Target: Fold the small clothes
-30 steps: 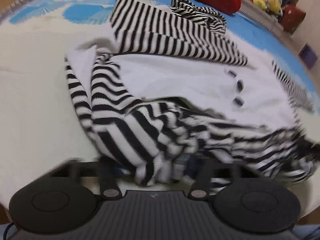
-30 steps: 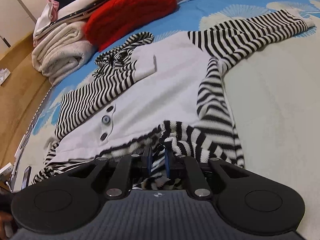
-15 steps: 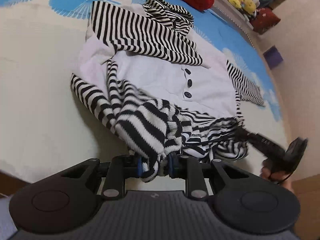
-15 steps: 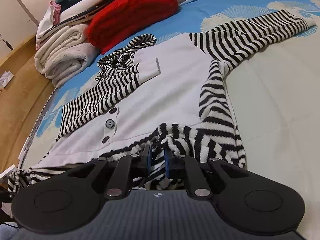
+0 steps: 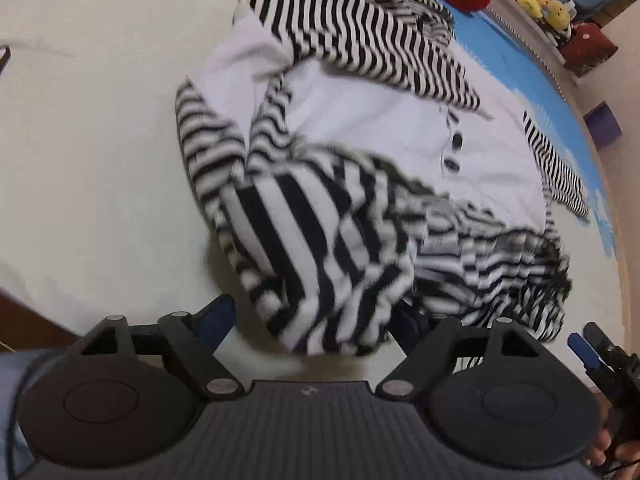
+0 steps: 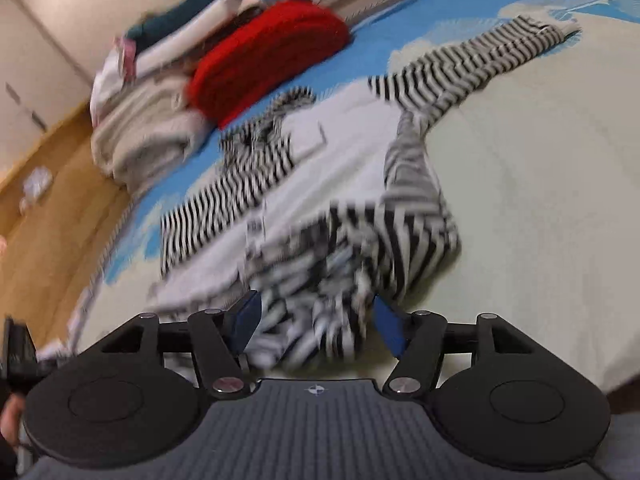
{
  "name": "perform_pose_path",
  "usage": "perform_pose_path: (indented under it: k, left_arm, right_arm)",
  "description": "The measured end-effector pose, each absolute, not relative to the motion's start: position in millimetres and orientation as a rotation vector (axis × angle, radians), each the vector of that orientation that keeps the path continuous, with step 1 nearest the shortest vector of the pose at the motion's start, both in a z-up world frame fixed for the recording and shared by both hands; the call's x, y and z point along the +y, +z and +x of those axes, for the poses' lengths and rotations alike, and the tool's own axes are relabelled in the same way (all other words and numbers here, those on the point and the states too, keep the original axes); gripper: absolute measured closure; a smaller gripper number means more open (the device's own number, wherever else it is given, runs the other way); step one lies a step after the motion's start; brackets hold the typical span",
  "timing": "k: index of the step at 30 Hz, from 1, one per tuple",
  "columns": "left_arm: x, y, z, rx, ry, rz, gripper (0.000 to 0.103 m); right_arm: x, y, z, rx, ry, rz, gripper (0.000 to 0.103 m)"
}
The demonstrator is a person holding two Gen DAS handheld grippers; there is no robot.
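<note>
A small white sweater (image 5: 380,120) with black-and-white striped sleeves, hood and hem lies on the pale bedspread (image 5: 88,160). Its striped hem (image 5: 320,248) is bunched up toward the white body. My left gripper (image 5: 316,320) is at that bunched hem with its jaws opening; fabric lies loose between the fingers and the pads do not press it. In the right wrist view the sweater (image 6: 340,152) is blurred. My right gripper (image 6: 316,324) also has its jaws opening, with the striped hem (image 6: 320,312) slack between the blue pads (image 6: 390,330).
A folded red knit (image 6: 272,60) and a stack of folded clothes (image 6: 148,136) sit beyond the sweater. Plush toys (image 5: 540,0) and a purple box (image 5: 602,126) lie past the bed's far side. Wooden floor (image 6: 48,208) borders the bed.
Both grippers were shut on the striped hem and have spread their jaws, so the hem has dropped loose. Both have shifted along the near edge of the sweater.
</note>
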State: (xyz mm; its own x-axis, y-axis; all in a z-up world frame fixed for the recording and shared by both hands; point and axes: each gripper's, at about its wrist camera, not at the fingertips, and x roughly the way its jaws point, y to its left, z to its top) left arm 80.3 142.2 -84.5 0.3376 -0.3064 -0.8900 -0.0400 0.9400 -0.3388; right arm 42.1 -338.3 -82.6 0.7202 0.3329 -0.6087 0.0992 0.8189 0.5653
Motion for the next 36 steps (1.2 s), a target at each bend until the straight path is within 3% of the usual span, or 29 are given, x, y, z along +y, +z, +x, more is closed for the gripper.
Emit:
perform_pose_path:
  k: [3, 4, 6, 7, 8, 10, 13, 17, 19, 21, 23, 24, 26, 29, 32, 36]
  left_arm:
    - [139.6, -98.9, 75.7, 1.238, -0.163, -0.389, 0.013]
    - [137.8, -100.8, 75.7, 1.223, -0.162, -0.406, 0.01]
    - [135.3, -101.9, 77.4, 1.194, -0.162, -0.441, 0.01]
    - [134.4, -100.6, 77.9, 1.175, -0.164, -0.456, 0.035]
    - [134.4, -98.9, 79.6, 1.171, -0.182, -0.471, 0.072]
    - [136.9, -89.0, 79.9, 1.172, -0.209, -0.468, 0.081]
    - [143.4, -63.5, 74.9, 1.144, -0.262, -0.292, 0.083]
    - [158.1, -57.1, 68.6, 1.19, -0.345, -0.099, 0.082]
    - [156.0, -70.1, 61.3, 1.239, -0.389, -0.005, 0.075]
    - [146.1, -88.2, 52.6, 1.254, -0.372, 0.124, 0.046]
    - [138.5, -103.7, 42.8, 1.279, -0.332, 0.222, 0.032]
    - [136.7, -102.5, 37.5, 1.258, -0.324, 0.25, 0.029]
    - [134.3, -89.5, 29.2, 1.201, -0.326, 0.267, 0.028]
    - [134.5, -58.9, 20.3, 1.087, -0.368, 0.246, 0.017]
    - [121.1, -41.3, 23.6, 0.983, -0.377, 0.245, 0.016]
    - [92.0, -50.6, 35.5, 0.981, -0.391, 0.291, 0.018]
  right_arm:
    - [-326.6, -93.7, 55.4, 0.788, 0.113, 0.573, 0.041]
    - [-324.4, -97.3, 59.5, 0.799, 0.109, 0.57, 0.047]
    - [-320.3, -103.3, 68.5, 0.832, 0.122, 0.558, 0.083]
    - [-319.8, -101.6, 67.9, 0.838, 0.107, 0.549, 0.092]
    - [-320.6, -95.1, 64.6, 0.825, 0.104, 0.543, 0.092]
    - [-325.3, -76.2, 53.2, 0.784, 0.095, 0.523, 0.092]
    - [-340.5, -51.1, 38.9, 0.764, 0.057, 0.492, 0.093]
    - [-353.9, -45.1, 21.7, 0.808, 0.043, 0.421, 0.093]
    - [-344.4, -60.8, 17.0, 0.878, 0.061, 0.349, 0.093]
    - [-328.6, -85.9, 18.1, 0.996, 0.069, 0.237, 0.092]
    - [-316.6, -103.7, 17.6, 1.083, 0.024, 0.164, 0.082]
    - [-314.1, -103.7, 15.0, 1.072, 0.015, 0.154, 0.079]
    - [-314.5, -89.9, 9.7, 1.007, -0.001, 0.144, 0.062]
    - [-311.0, -57.6, 14.7, 0.863, 0.012, 0.109, 0.049]
    - [-296.5, -43.3, 40.0, 0.794, 0.051, 0.062, 0.043]
    - [-271.6, -65.0, 79.8, 0.846, 0.076, -0.04, 0.045]
